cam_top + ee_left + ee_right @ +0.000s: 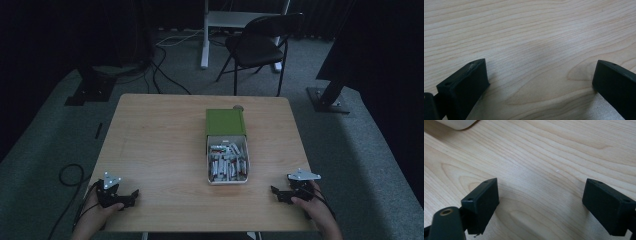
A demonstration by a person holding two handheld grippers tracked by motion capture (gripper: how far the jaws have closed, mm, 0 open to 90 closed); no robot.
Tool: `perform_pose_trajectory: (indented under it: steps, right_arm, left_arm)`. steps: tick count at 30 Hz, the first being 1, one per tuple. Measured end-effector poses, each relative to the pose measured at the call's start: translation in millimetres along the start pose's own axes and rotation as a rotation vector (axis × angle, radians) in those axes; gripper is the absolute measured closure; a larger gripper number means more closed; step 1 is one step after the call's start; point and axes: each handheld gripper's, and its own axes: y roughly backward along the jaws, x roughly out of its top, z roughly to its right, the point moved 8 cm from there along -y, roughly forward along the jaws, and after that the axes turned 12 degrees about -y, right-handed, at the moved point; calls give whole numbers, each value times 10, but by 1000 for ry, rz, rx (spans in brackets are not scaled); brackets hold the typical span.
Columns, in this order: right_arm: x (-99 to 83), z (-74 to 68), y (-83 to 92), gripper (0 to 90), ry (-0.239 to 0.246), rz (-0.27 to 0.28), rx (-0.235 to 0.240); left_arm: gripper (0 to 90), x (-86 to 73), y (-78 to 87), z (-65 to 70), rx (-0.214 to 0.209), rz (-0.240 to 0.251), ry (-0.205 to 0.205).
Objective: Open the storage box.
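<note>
Two pairs of tongs rest wide open on a wooden table, gripping nothing.

The left tongs (134,193) and right tongs (274,190) sit at the near corners, bare wood between their jaws. Between them, nearer the right, a white tray (209,165) of small batteries (227,162) stands at mid-table, touching a green box (225,122) behind it.

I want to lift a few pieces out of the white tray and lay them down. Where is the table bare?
Bare wood lies on the table left of the green box and white tray, as far as the left gripper. A narrower bare strip runs between the tray and the right gripper. The tray itself is crowded with small parts.
</note>
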Motion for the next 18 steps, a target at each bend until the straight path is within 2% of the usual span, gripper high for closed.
perform_pose_trajectory:
  steps: [9, 18]
  right_arm:
    - [6, -2, -9, 125, -11, 1, -14]
    - [5, -2, -9, 125, -11, 2, -14]
  left_arm:
    - [8, 2, -2, -1, -4, 1, -5]
    - [10, 4, 5, 5, -27, -1, -41]
